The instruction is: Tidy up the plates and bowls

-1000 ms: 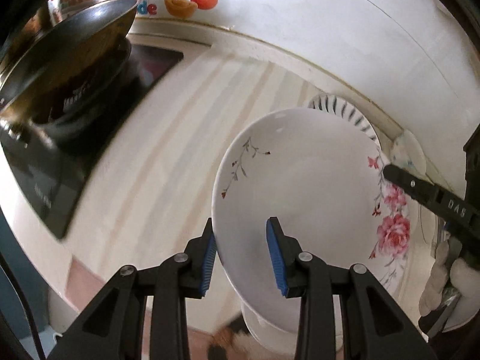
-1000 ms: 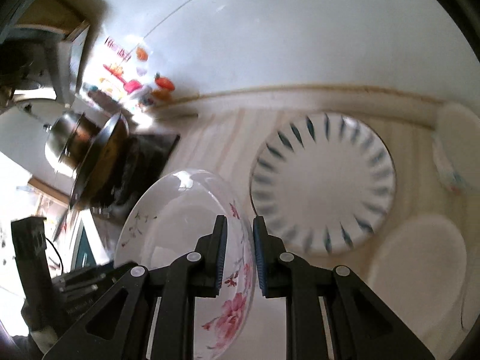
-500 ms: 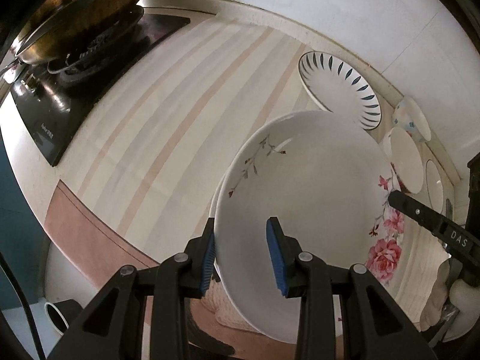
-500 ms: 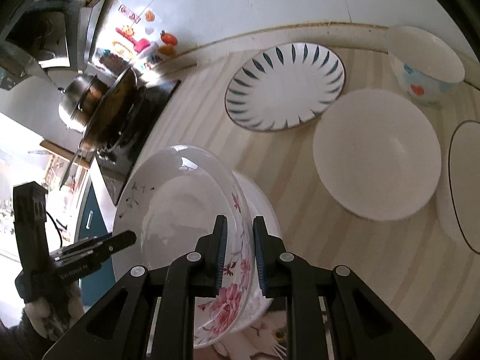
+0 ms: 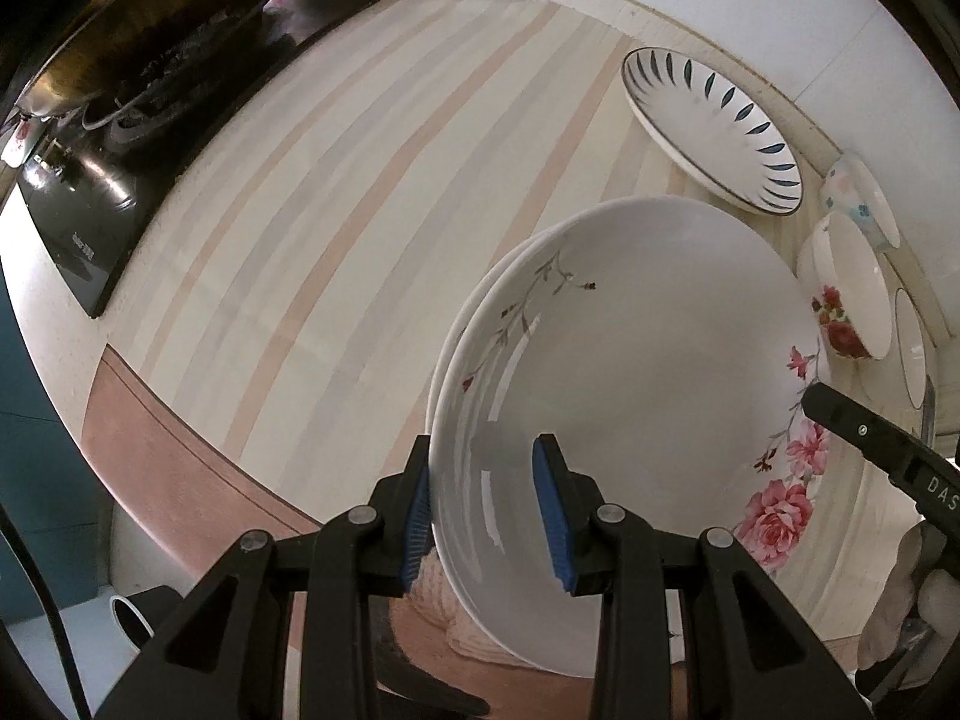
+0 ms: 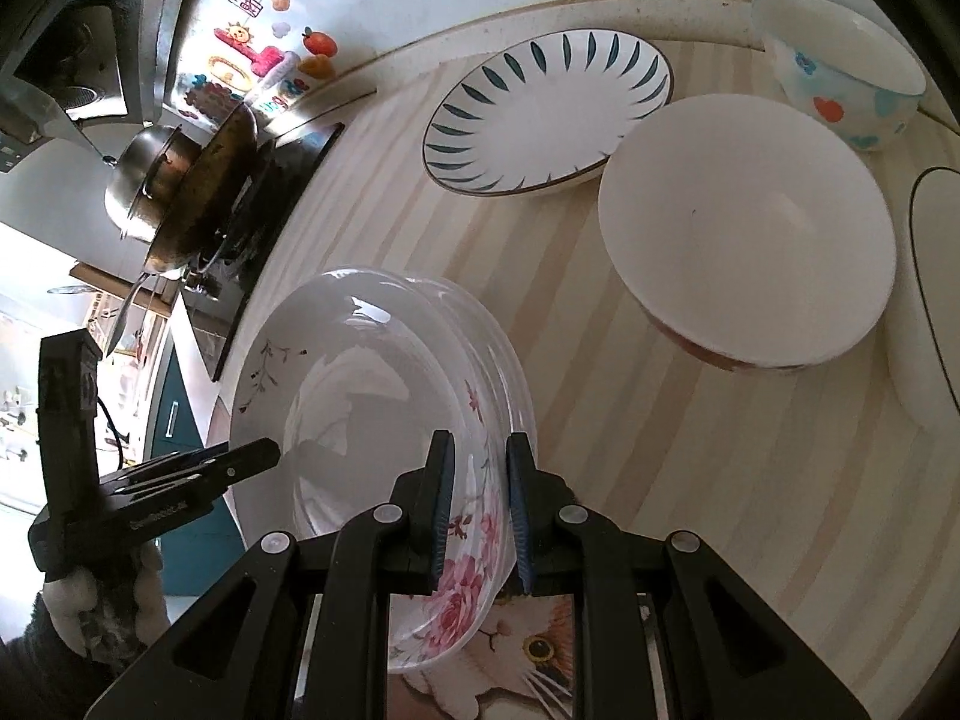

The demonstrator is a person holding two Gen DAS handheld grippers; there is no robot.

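Note:
A white plate with pink roses (image 5: pixel 636 372) (image 6: pixel 384 396) sits nested on a stack of like plates (image 6: pixel 510 384) near the counter's front edge. My left gripper (image 5: pixel 485 507) straddles its near rim, jaws wide apart, the rim by the left pad. My right gripper (image 6: pixel 478 510) has its pads on both sides of the opposite rim, with a small gap. A white plate with dark blue dashes (image 5: pixel 714 132) (image 6: pixel 546 114), a large white bowl with red flowers outside (image 6: pixel 750 228) (image 5: pixel 852 294) and a small bowl with coloured spots (image 6: pixel 840 66) stand behind.
A striped counter (image 5: pixel 360 210) runs to a black cooktop (image 5: pixel 108 204) with a wok (image 6: pixel 204 180) and a steel pot at the left. A white plate with a dark rim (image 6: pixel 930 300) lies at the right. A cat-print mat (image 6: pixel 540 648) lies under the stack.
The rose plate has come down from a tilted, lifted pose onto the stack of plates. My right gripper's jaws have widened slightly around its rim.

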